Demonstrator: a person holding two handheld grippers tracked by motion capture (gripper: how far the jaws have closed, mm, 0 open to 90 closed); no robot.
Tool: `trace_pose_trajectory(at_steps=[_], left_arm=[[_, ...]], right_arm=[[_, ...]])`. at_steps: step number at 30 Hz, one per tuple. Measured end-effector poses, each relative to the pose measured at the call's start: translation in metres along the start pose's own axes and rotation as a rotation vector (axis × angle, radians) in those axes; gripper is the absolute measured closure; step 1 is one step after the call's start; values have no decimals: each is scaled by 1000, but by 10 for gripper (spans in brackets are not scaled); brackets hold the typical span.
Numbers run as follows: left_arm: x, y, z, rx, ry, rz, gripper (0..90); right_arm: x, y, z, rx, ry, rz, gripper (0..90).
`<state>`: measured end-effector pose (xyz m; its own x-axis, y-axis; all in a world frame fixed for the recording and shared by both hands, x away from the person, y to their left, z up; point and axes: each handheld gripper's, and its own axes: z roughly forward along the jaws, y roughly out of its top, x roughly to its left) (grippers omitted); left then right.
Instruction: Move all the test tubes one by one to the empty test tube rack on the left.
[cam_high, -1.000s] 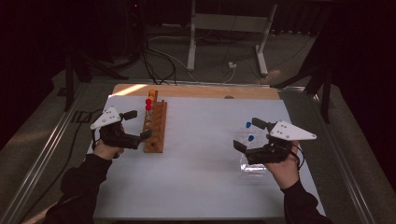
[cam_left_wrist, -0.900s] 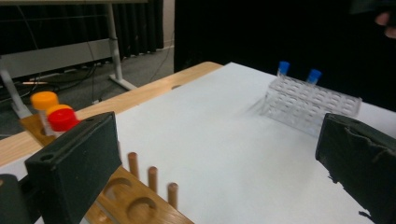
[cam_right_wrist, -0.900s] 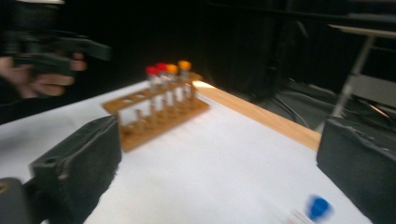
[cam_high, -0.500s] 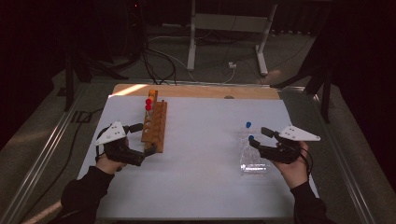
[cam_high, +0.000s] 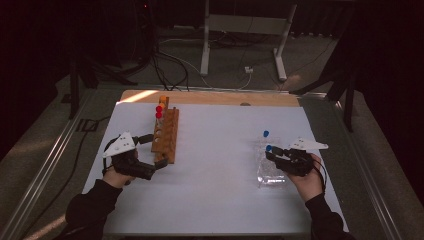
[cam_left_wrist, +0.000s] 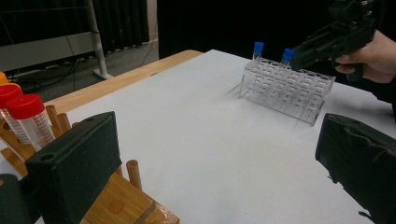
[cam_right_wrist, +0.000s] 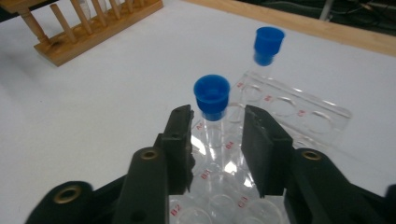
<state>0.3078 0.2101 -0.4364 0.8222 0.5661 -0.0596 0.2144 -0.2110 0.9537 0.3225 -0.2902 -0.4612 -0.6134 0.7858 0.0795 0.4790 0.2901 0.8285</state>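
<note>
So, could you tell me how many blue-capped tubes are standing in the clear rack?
2: one blue-capped tube stands just ahead of the right gripper's open jaws; the other stands at the clear rack's far end.

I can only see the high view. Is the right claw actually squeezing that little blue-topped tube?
Observer: No. The right gripper view shows the right claw open, with one jaw on each side of the blue-capped tube and a gap on both sides.
Operator: Is the left claw holding anything?
Observer: Nothing. In the left gripper view the left claw is wide open beside the wooden rack.
</note>
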Motion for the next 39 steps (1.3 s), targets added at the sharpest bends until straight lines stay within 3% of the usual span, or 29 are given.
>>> trace_pose_trajectory(at_steps=[8,13,27,33,39], left_arm=[[1,0,-1,-5,1,-3,7],[1,0,-1,-4,-1,-7,7],[-1,6,-2,4,-13,-12,8],[-5,14,0,10,-27,4,8],[-11,19,5,28,-61,11,8]], right_arm=[[3,1,9,24,-6,-6,748],[4,3,8,12,-30,-26,770],[13,35,-26,-83,-40,-88,773],[23,52,-41,-136,-20,-117,773],[40,61,-40,-142,35,-153,773]])
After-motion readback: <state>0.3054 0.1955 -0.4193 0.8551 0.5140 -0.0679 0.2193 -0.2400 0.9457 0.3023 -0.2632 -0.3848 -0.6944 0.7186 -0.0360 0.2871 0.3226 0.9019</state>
